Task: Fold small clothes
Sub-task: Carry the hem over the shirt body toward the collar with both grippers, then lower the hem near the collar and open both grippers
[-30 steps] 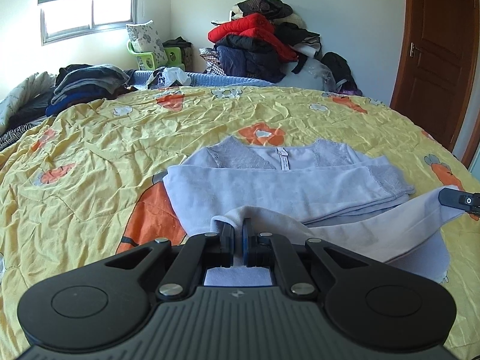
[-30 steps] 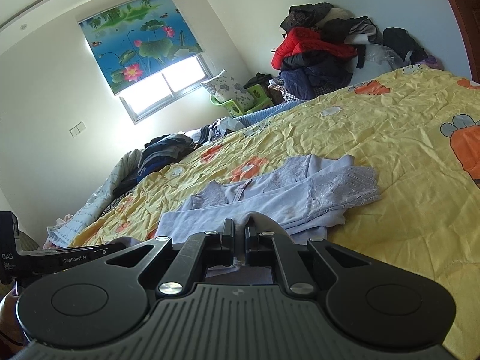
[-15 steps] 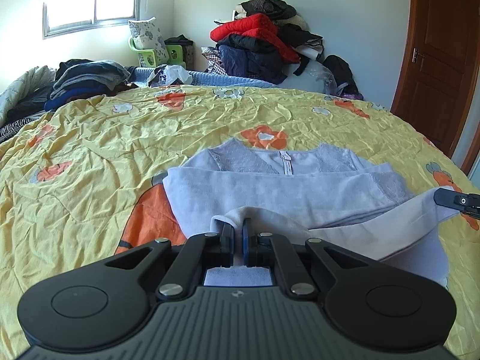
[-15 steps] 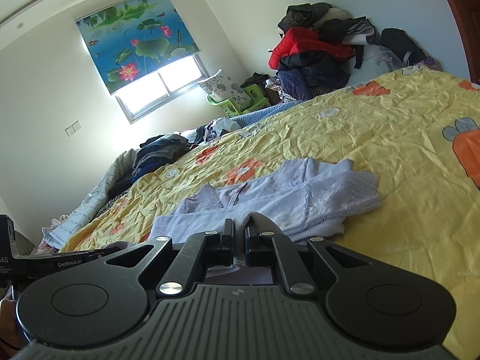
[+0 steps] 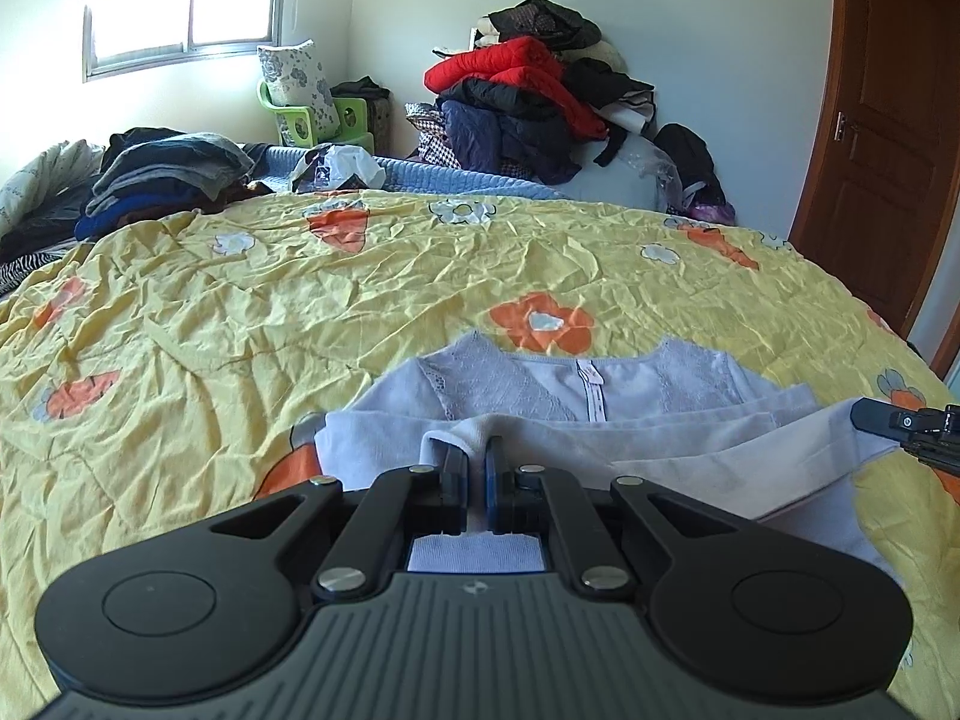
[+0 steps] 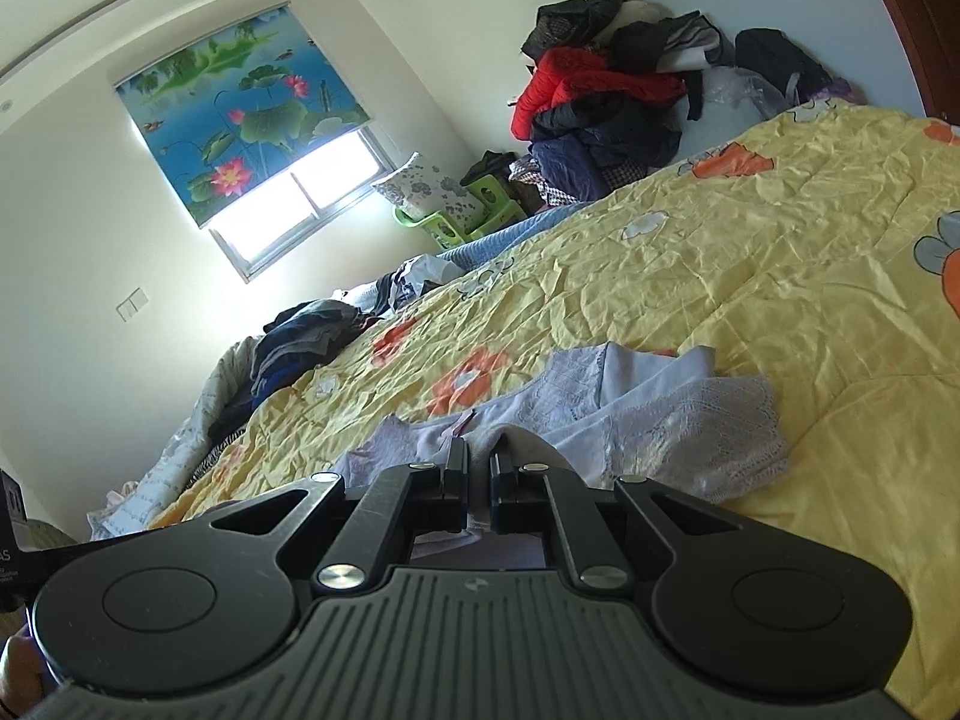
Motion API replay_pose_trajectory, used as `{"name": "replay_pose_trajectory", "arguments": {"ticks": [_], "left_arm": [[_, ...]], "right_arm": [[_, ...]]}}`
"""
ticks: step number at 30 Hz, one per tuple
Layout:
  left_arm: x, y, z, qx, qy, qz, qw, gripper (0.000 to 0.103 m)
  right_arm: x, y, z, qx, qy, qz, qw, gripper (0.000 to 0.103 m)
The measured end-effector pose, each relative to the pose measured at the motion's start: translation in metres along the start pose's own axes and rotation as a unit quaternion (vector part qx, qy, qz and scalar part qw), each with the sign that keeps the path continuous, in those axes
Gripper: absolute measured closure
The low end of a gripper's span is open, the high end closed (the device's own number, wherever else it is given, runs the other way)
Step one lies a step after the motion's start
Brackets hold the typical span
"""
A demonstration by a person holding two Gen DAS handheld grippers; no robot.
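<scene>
1. Lilac top (image 5: 606, 387) lying on the yellow bedspread (image 5: 300, 300) toward the near edge of the bed, neckline facing the far edge, sleeves already laid across the body.
2. Left gripper (image 5: 476, 462): jaws clenched on the hem, cloth bunched up between the fingers and lifted off the bed.
3. Right gripper (image 6: 477, 465): jaws likewise clenched on a pinch of hem, near the lace sleeve (image 6: 696, 438).
4. Step in hand, by judgement: bottom-to-top fold, hem raised and stretched between both grips.
5. Next move calls for: carrying both grips level toward the neckline, keeping the hem taut, laying it flat over the sleeves, then releasing.
6. Piles of other clothes (image 5: 528, 96) at the far edge, well apart.
</scene>
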State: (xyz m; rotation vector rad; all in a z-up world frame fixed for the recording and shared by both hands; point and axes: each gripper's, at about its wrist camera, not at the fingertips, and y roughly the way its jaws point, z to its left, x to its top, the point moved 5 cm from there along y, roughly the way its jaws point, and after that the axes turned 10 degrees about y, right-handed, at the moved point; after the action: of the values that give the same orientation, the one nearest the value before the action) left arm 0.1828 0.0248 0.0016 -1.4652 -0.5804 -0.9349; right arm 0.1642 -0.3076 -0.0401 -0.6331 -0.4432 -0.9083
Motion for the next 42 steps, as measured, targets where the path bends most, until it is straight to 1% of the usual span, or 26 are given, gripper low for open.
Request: {"name": "replay_pose_trajectory", "arguments": {"ticks": [9,19,21,25,31,33,36,38,39,41,42], "left_arm": [[0.009,0.037,0.007,-0.005,-0.009,0.025,0.9996,0.098],[0.018,0.065,0.013,-0.005,-0.020,0.038,0.9991,0.097],[0.017,0.074,0.016,-0.007,-0.035,0.050,0.9981,0.097],[0.013,0.091,0.026,-0.026,-0.080,0.074,0.9938,0.097],[0.014,0.100,0.038,-0.053,-0.119,0.085,0.9877,0.097],[0.015,0.104,0.044,-0.063,-0.141,0.092,0.9837,0.096],[0.016,0.110,0.056,-0.083,-0.183,0.102,0.9743,0.095],[0.017,0.114,0.064,-0.096,-0.209,0.110,0.9669,0.093],[0.018,0.116,0.067,-0.102,-0.219,0.115,0.9636,0.091],[0.018,0.118,0.073,-0.107,-0.235,0.118,0.9588,0.080],[0.019,0.118,0.076,-0.106,-0.239,0.117,0.9582,0.066]], "right_arm": [[0.013,0.039,-0.017,-0.019,0.019,0.011,1.000,0.092],[0.023,0.066,-0.031,-0.031,0.039,0.020,0.999,0.092],[0.025,0.071,-0.033,-0.032,0.044,0.024,0.998,0.092],[0.025,0.082,-0.037,-0.038,0.041,0.030,0.998,0.091],[0.028,0.092,-0.045,-0.041,0.057,0.038,0.997,0.091],[0.029,0.096,-0.049,-0.040,0.067,0.041,0.996,0.089],[0.032,0.103,-0.053,-0.039,0.081,0.049,0.995,0.088],[0.032,0.108,-0.053,-0.044,0.080,0.054,0.994,0.087],[0.033,0.110,-0.054,-0.047,0.079,0.056,0.994,0.085],[0.034,0.113,-0.055,-0.049,0.085,0.054,0.994,0.073],[0.036,0.113,-0.056,-0.047,0.088,0.053,0.994,0.072]]}}
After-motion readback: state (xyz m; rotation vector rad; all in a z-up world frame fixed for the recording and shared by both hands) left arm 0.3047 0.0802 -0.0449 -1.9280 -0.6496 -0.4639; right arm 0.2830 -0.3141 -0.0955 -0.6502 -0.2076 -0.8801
